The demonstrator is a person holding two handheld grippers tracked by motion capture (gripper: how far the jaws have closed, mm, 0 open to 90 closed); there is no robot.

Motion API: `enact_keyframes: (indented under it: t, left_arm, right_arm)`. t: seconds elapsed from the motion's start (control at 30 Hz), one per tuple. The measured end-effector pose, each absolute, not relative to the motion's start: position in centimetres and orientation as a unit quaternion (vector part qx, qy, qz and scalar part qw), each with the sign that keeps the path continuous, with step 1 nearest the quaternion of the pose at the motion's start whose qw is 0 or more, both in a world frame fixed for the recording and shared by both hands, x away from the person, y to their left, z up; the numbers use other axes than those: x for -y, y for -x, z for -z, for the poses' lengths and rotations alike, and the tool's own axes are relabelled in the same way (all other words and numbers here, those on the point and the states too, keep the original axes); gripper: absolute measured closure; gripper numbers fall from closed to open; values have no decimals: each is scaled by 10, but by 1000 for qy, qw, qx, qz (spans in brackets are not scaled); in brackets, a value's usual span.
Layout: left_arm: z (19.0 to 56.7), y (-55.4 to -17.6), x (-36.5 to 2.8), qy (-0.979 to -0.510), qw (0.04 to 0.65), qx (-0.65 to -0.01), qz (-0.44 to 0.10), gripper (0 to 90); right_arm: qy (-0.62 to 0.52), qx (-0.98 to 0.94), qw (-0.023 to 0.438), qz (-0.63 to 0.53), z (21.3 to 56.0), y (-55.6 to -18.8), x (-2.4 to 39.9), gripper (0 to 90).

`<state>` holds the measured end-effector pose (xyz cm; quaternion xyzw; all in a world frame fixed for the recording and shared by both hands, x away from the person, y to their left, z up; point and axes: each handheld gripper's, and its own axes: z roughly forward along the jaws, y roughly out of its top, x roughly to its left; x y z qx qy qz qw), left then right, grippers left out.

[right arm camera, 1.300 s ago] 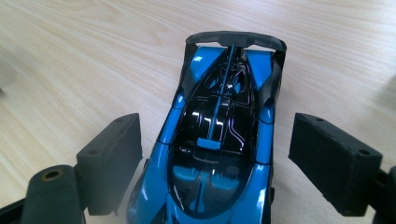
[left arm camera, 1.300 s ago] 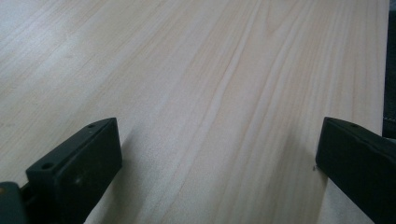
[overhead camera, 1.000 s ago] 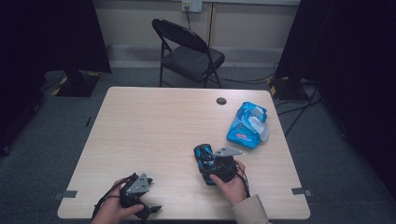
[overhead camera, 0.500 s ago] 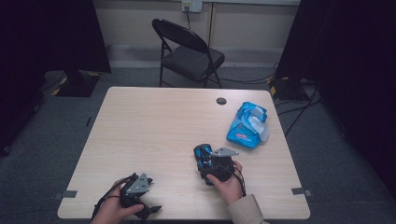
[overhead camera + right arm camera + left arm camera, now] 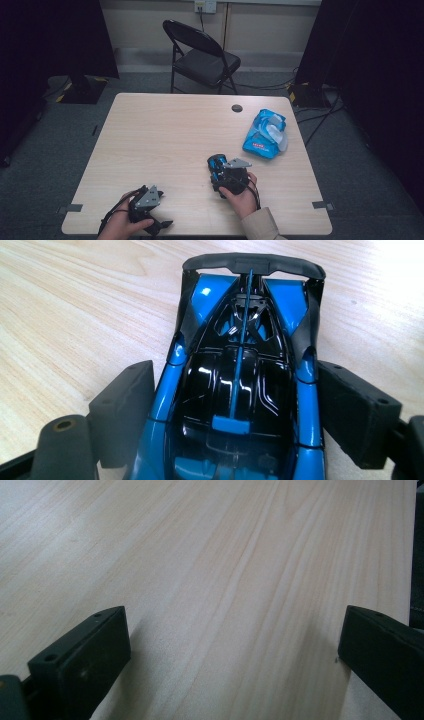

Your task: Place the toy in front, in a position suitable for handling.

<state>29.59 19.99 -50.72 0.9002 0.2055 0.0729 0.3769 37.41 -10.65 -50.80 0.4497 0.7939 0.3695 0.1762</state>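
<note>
1. The right tongs are clamped on a blue and black toy car, one jaw against each flank just behind the cabin; the car's rear wing points away from the hand.
2. In the high view the car sits on the desk in front of the person, right of the middle and near the close edge, with the right tongs over its back half.
3. The left tongs are spread wide with nothing between the jaws, only bare wood under them; they rest near the front left corner.
4. To do this step well, I would keep the squeeze even on both flanks, hold the wheels level, and lift or slide straight, since the glossy shell could slip.
5. A blue packet lies near the right edge, well apart from the car, and a small dark round cap sits near the far edge.
6. The left and middle of the desk are open, giving the widest room; the near edge is close, so moves away from the person look safer.
</note>
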Motion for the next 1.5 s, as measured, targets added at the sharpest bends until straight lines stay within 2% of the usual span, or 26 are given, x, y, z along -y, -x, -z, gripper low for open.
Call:
enact_keyframes:
  t: [0.3, 0.43, 1.13, 1.5]
  left_arm:
    - [507, -296, -200, -900, 377, -205, -73, 0]
    - [507, -296, -200, -900, 377, -206, -73, 0]
    - [507, -296, -200, -901, 377, -203, -72, 0]
    - [507, -296, -200, -901, 377, -203, -72, 0]
  right_arm:
    - [-454, -795, 197, -352, 508, -373, 100, 221]
    - [-456, -798, 198, -342, 505, -374, 101, 260]
    - [-393, -822, 194, -364, 483, -379, 116, 279]
    - [-355, -838, 174, -376, 491, -388, 110, 279]
